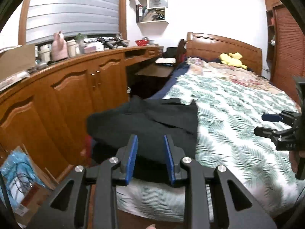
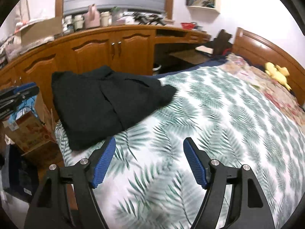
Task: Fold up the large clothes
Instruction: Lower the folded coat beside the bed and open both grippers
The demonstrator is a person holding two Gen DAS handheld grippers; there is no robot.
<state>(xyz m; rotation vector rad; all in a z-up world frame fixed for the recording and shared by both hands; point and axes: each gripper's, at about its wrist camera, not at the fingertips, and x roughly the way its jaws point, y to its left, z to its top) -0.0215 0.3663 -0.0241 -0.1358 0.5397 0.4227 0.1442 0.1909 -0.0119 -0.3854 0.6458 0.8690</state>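
— Bedding (image 2: 219, 114) with a fern print is seen spread over the bed; what is laid on it?

— Black clothes (image 2: 99, 103), folded into a flat stack, are laid at the bed's corner, beside the wooden cabinet (image 1: 66, 87).

— Are containers seen?

— A wall shelf (image 1: 152, 5) is stuffed with papers and books. A cardboard box (image 2: 32, 133) on the floor by the bed is shut; its contents cannot be told. A red bowl (image 1: 142, 42) is set on the cabinet top, contents unclear.

— And the claws?

— The left gripper (image 1: 150, 156) is held slightly parted over the clothes, nothing pinched. The right gripper (image 2: 149, 162) is spread wide above bare bedding, empty.
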